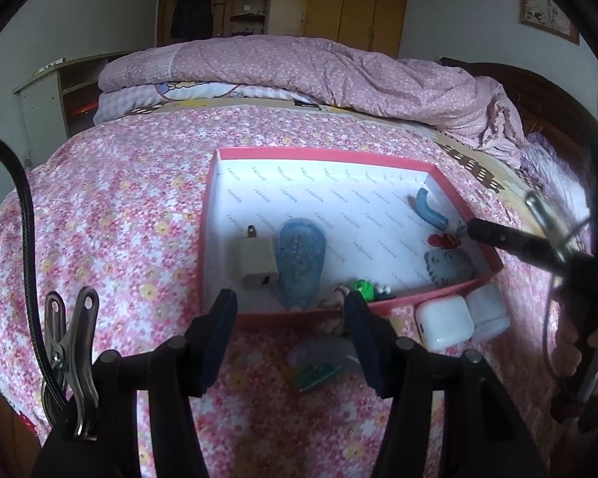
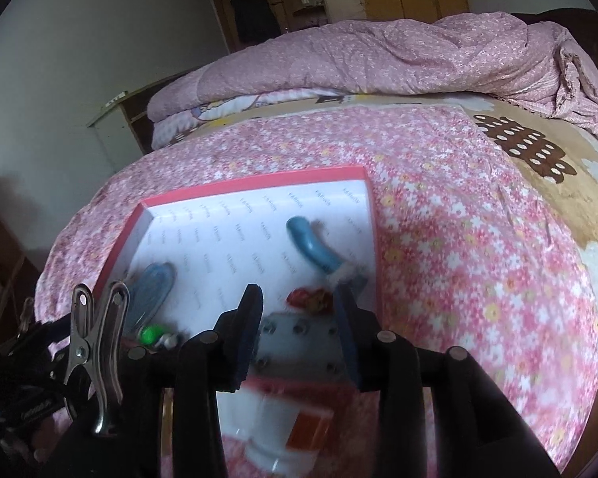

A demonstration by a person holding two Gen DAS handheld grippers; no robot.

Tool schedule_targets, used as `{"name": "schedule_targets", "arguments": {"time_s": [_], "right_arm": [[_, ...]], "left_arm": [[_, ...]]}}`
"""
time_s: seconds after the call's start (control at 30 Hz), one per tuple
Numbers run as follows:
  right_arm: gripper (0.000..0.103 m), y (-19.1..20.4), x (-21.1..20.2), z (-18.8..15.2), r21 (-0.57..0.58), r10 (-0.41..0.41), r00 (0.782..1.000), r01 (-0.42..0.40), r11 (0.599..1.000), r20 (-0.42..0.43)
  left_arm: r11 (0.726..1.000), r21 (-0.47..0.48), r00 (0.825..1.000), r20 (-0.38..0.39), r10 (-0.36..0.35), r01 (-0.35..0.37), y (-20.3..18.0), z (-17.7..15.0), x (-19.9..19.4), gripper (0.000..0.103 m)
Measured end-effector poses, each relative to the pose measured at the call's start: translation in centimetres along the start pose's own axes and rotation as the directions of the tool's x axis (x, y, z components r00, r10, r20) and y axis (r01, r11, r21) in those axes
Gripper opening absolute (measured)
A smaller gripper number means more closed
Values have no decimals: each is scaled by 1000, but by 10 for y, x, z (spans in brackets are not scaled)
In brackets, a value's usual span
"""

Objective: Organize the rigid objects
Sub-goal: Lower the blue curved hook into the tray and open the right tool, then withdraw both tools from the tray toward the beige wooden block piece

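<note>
The near wall of the red box (image 1: pixel 378 306) on the bed (image 1: pixel 119 215) is partly hidden behind the left gripper (image 1: pixel 291 310), whose jaws stand apart, empty. The right gripper (image 2: pixel 299 318) is parted above a blurred grey object (image 2: pixel 299 338). Two white blocks (image 1: pixel 444 326) lie outside at the box's near right corner.

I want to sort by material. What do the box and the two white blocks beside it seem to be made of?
Box: probably cardboard, with thin flat walls and printed paper lining. White blocks: likely glossy plastic, with smooth faces, rounded corners and soft highlights.
</note>
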State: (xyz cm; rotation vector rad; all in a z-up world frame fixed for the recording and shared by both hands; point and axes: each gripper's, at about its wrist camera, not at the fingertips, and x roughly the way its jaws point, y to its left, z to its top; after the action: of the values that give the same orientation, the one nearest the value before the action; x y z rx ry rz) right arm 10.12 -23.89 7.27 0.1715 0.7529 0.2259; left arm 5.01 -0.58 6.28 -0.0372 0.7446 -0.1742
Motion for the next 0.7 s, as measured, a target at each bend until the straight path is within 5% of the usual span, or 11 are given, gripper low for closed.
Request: {"name": "schedule_targets", "arguments": {"time_s": [0.7], "right_arm": [[44,13,-41,-66,-54,25,999,-27,998,-41]], "left_arm": [[1000,-12,999,-43,-9,8,8,-31,-9,59]]}}
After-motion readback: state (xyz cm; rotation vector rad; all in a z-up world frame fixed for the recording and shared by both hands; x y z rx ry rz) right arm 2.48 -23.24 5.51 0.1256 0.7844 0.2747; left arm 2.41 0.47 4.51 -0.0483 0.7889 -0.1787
